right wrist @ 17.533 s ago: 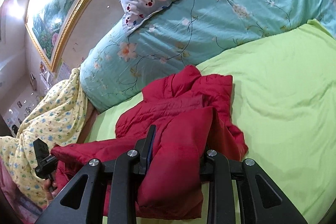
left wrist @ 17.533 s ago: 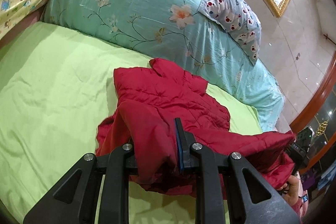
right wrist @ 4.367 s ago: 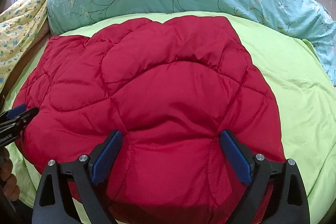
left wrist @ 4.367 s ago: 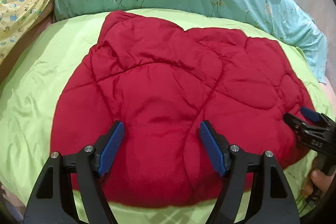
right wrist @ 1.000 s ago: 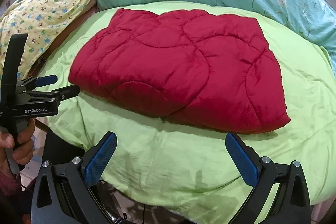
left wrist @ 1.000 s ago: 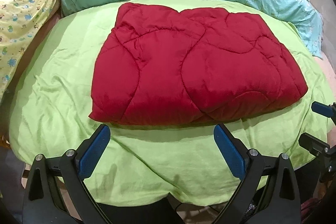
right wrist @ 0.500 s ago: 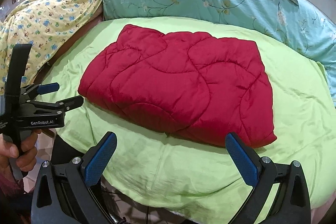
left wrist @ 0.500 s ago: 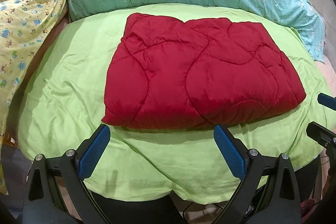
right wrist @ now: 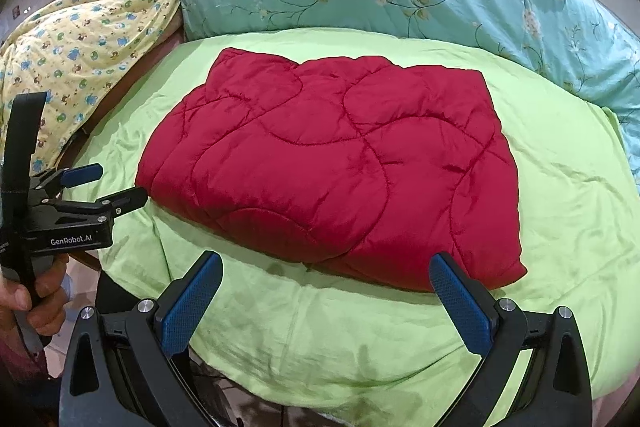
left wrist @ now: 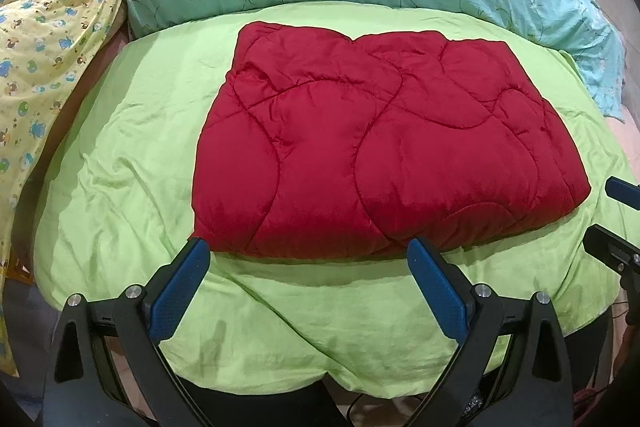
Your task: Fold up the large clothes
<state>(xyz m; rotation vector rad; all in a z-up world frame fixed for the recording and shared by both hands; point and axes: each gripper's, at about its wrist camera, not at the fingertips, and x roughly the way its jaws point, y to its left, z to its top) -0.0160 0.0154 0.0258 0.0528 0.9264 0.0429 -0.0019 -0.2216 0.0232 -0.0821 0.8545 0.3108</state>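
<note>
Now the red quilted jacket (left wrist: 372,151) lies folded ahead of me, long axis left to right. My left claw (left wrist: 306,275) and right claw (right wrist: 328,291) both hang spread wide and empty, roughly equally near its front edge.

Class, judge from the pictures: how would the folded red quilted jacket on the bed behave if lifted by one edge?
The red quilted jacket looks puffy and soft, so it would probably sag and unfold. Its padding suggests it is light for its bulk. On the wrinkled green sheet, a push would likely bunch it.
</note>
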